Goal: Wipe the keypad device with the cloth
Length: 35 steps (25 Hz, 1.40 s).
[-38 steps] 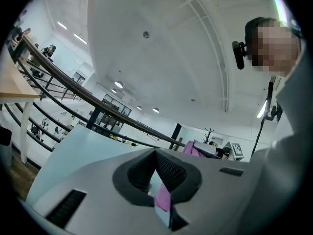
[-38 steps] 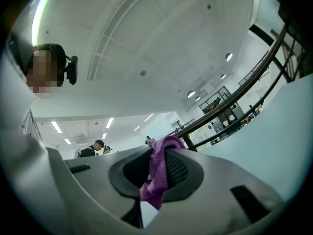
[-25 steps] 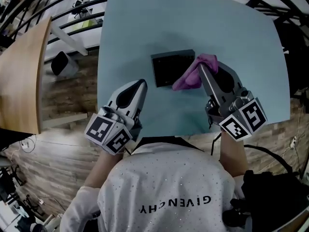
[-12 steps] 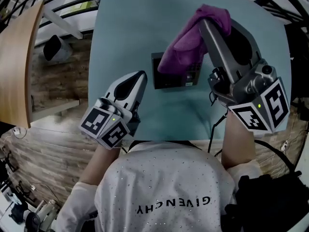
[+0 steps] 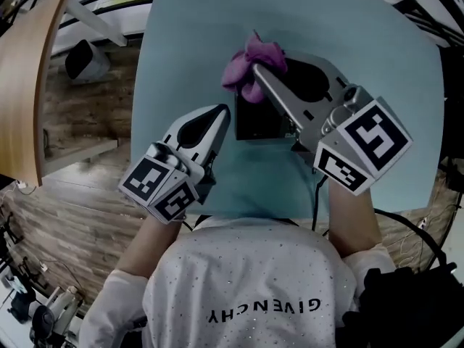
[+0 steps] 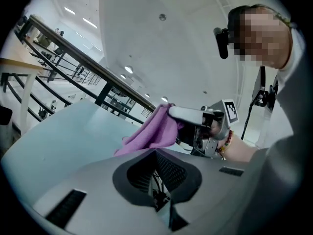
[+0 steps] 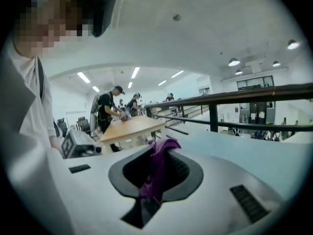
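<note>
The right gripper (image 5: 255,71) is clenched on the purple cloth (image 5: 243,64), bunching it over the far left corner of the keypad device (image 5: 251,125). The device lies near the middle of the pale blue table (image 5: 181,42), mostly under that gripper. Whether cloth and device touch cannot be told. The left gripper (image 5: 219,113) is just beside the device's left edge, jaws together on nothing. To wipe well, I judge the cloth should be lowered flat and drawn lightly across the whole face, with the left gripper steadying the device if it slides. One cloth, one device, two grippers.
</note>
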{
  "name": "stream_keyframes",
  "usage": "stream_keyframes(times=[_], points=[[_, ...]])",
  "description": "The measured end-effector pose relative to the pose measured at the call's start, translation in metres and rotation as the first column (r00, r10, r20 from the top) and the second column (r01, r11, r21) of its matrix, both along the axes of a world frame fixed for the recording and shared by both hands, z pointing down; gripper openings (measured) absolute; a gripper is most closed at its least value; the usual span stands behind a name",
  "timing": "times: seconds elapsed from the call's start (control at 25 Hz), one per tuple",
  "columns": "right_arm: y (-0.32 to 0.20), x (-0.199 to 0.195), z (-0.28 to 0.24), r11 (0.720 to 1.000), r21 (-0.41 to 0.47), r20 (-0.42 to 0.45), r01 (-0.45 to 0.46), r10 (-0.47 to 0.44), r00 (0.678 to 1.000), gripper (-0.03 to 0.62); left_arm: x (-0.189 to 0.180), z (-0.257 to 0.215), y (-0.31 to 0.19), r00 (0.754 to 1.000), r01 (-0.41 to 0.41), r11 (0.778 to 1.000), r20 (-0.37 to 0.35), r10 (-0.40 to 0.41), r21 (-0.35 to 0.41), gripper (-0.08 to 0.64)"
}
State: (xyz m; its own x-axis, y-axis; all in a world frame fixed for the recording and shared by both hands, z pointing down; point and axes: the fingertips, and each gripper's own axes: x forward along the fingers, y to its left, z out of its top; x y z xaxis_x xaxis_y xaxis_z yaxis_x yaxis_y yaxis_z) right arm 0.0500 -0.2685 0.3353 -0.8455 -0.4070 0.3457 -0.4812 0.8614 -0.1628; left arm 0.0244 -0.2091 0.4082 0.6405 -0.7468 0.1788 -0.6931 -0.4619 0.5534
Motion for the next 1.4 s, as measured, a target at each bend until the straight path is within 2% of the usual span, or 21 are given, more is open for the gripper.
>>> stream_keyframes(times=[0.16, 0.32, 0.68, 0.88, 1.16, 1.4], points=[[0.013, -0.026, 0.061, 0.996, 0.014, -0.194, 0.085, -0.081, 0.978, 0.041, -0.011, 0.030, -0.008, 1.000, 0.022, 0.999, 0.007, -0.021, -0.028, 0.000], [0.027, -0.033, 0.081, 0.991, -0.010, -0.309, 0.133, -0.130, 0.942, 0.041, -0.013, 0.031, -0.003, 0.999, 0.038, 0.998, -0.002, -0.038, -0.045, 0.000], [0.015, -0.030, 0.095, 0.994, -0.088, -0.333, 0.063, -0.089, 0.939, 0.044, -0.025, 0.034, -0.016, 0.998, 0.046, 0.997, -0.034, -0.048, -0.056, 0.002], [0.007, -0.001, 0.103, 0.997, -0.075, -0.397, -0.017, -0.014, 0.918, 0.044, -0.023, 0.036, -0.017, 0.999, 0.035, 0.998, -0.033, -0.036, -0.051, 0.002], [-0.013, 0.043, 0.103, 0.988, -0.042, -0.431, -0.147, 0.115, 0.895, 0.044, -0.013, 0.037, -0.018, 1.000, 0.006, 0.999, -0.020, -0.007, -0.044, 0.002], [-0.026, 0.078, 0.106, 0.970, -0.029, -0.454, -0.240, 0.201, 0.868, 0.044, -0.019, 0.036, -0.024, 0.998, 0.048, 0.997, -0.040, -0.050, -0.053, 0.000]])
